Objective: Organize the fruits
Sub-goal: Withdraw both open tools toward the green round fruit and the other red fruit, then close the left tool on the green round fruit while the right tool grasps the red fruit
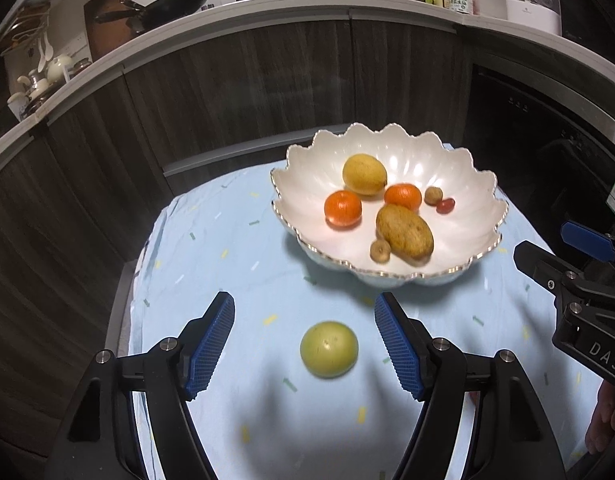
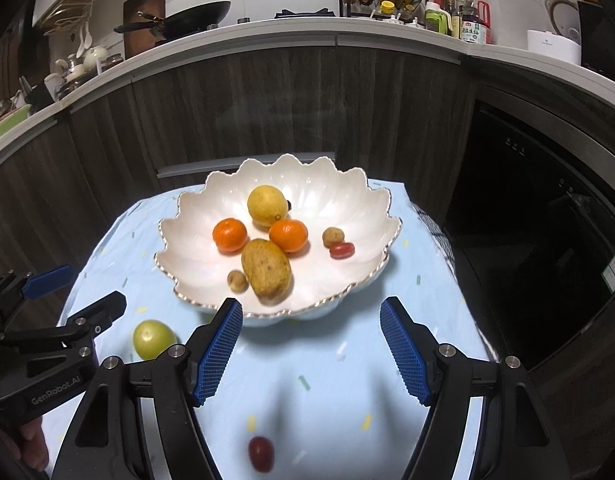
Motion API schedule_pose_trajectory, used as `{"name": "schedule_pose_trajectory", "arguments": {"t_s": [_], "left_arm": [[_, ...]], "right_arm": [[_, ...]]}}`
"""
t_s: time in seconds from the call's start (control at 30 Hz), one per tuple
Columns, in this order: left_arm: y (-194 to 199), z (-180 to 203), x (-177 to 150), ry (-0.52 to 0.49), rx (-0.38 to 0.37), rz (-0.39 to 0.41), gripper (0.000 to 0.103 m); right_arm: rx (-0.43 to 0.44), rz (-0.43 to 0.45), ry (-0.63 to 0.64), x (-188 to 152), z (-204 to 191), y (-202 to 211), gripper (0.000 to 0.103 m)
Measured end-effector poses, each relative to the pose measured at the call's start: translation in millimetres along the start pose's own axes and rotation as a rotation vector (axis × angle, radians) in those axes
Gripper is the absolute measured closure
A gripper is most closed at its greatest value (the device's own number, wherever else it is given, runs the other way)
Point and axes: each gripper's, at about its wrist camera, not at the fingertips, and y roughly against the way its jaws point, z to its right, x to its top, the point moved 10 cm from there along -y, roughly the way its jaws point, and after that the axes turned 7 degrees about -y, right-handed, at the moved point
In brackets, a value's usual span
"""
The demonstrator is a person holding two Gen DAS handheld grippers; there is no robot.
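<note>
A smooth round green fruit (image 1: 329, 349) lies on the bench, low in the left wrist view, between the blue ribbed pads of the left claw (image 1: 305, 344), which stands wide open and touches nothing; in the right wrist view the same fruit (image 2: 153, 338) sits at lower left, just outside the open right claw (image 2: 311, 346), with a small dark red fruit (image 2: 261, 453) blurred at the bottom edge between its arms; above, at frame centre, a glossy white bowl (image 2: 187, 216) with a scalloped, silver-edged rim holds a yellow lemon (image 2: 267, 205), two oranges (image 2: 229, 234), a rough brown oval fruit (image 2: 266, 270), two small tan fruits (image 2: 237, 281) and a red cherry tomato (image 2: 341, 250); the bench wears a pale blue cloth (image 2: 331, 396) flecked with small coloured dashes; behind run dark wood-grain cabinets (image 2: 267, 108) under a light countertop (image 2: 267, 30); on it a black wok (image 2: 191, 16) at upper left and bottles (image 2: 473, 20) at upper right.
</note>
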Motion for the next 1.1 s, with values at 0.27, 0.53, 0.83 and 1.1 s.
{"name": "schedule_pose_trajectory", "arguments": {"t_s": [0.27, 0.53, 0.83, 1.1], "left_arm": [[-6, -1, -22, -0.015, -0.037, -0.019, 0.031], [-21, 10, -34, -0.080, -0.094, -0.033, 0.031], [-41, 20, -41, -0.108, -0.139, -0.047, 0.031], [-56, 25, -42, -0.102, -0.175, -0.052, 0.032]], "right_arm": [[-0.025, -0.039, -0.023, -33, -7, 3, 0.031], [-0.025, -0.095, -0.028, -63, -15, -2, 0.031], [-0.051, -0.188, -0.056, -94, -7, -17, 0.032], [-0.063, -0.239, -0.055, -113, -9, -26, 0.044]]}}
